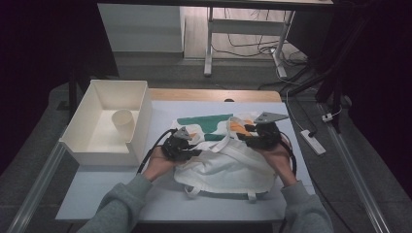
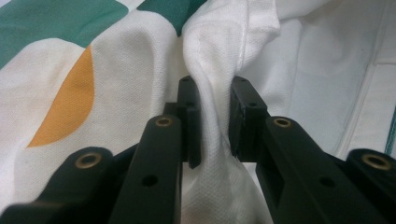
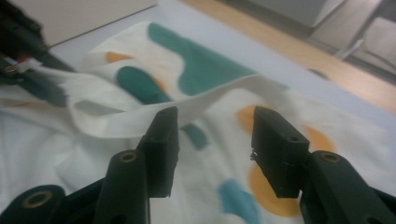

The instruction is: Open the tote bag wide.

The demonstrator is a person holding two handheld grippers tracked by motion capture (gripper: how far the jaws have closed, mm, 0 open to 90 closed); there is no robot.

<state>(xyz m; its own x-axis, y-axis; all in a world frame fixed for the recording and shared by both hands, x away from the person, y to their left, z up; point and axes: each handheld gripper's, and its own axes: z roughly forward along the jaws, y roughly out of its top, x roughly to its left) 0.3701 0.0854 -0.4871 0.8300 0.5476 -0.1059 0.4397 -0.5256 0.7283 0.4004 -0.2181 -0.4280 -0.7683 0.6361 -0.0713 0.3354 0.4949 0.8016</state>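
Pale grey-blue desk (image 1: 194, 194) with a wooden strip along its far edge, in a dim room; white table legs and loose cables on the floor beyond; open white rectangular bin (image 1: 104, 145) at the desk's left, holding a cream paper cup (image 1: 123, 123). Mid-desk, a crumpled white cloth bag with green and orange patches (image 1: 228, 162), straps loose. Left gripper (image 2: 215, 116) pinching a raised fold of its white fabric; right gripper (image 3: 212, 140) spread wide over the patterned part, gripping nothing.
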